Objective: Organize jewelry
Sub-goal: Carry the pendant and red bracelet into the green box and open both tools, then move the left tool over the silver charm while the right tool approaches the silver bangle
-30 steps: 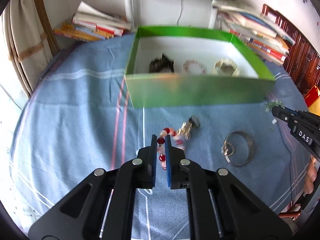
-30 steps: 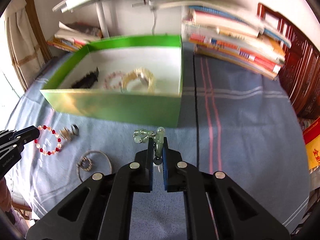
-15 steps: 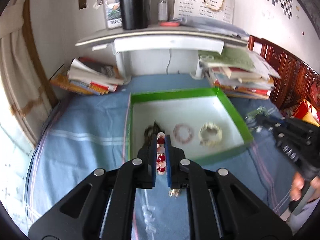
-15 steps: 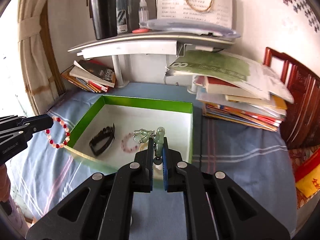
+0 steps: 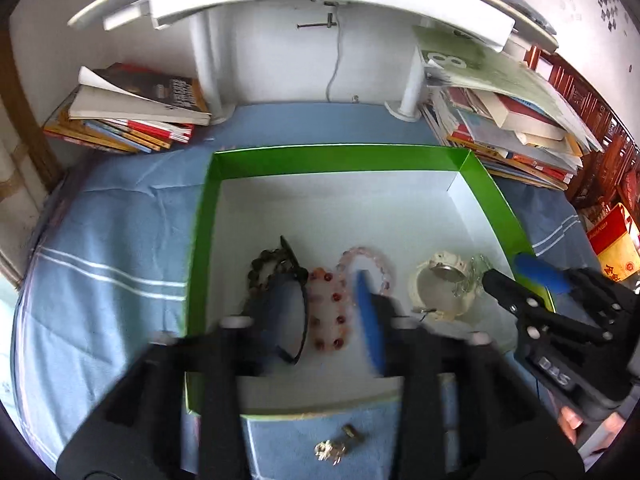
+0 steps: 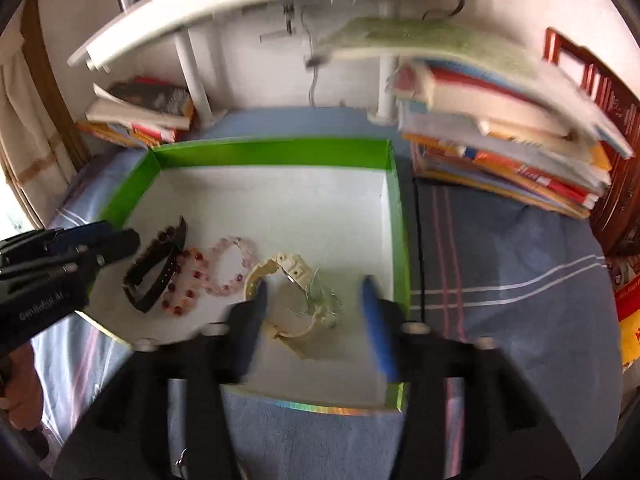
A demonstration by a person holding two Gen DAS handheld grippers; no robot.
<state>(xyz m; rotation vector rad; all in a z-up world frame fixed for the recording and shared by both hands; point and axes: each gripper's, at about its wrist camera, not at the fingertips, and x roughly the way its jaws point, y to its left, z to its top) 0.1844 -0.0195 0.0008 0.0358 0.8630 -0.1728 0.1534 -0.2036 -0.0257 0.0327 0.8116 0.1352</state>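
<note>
- You are at the drop-off step: both grippers hang over the green box (image 5: 486, 184), and their jaws are opening.
- Your left gripper (image 5: 316, 316) has nothing pressed between its fingers; the red bead bracelet (image 5: 330, 312) lies on the box floor beneath, between the black strap (image 5: 296, 300) and the pink bracelet (image 5: 370, 260).
- Your right gripper (image 6: 316, 320) is likewise spread, and the pale green piece (image 6: 326, 300) rests on the cream bracelet (image 6: 280, 272).
- Next, lift both clear of the box wall, then go for the small gold trinket (image 5: 334, 446) lying on the blue cloth (image 5: 100, 272) just outside.
</note>
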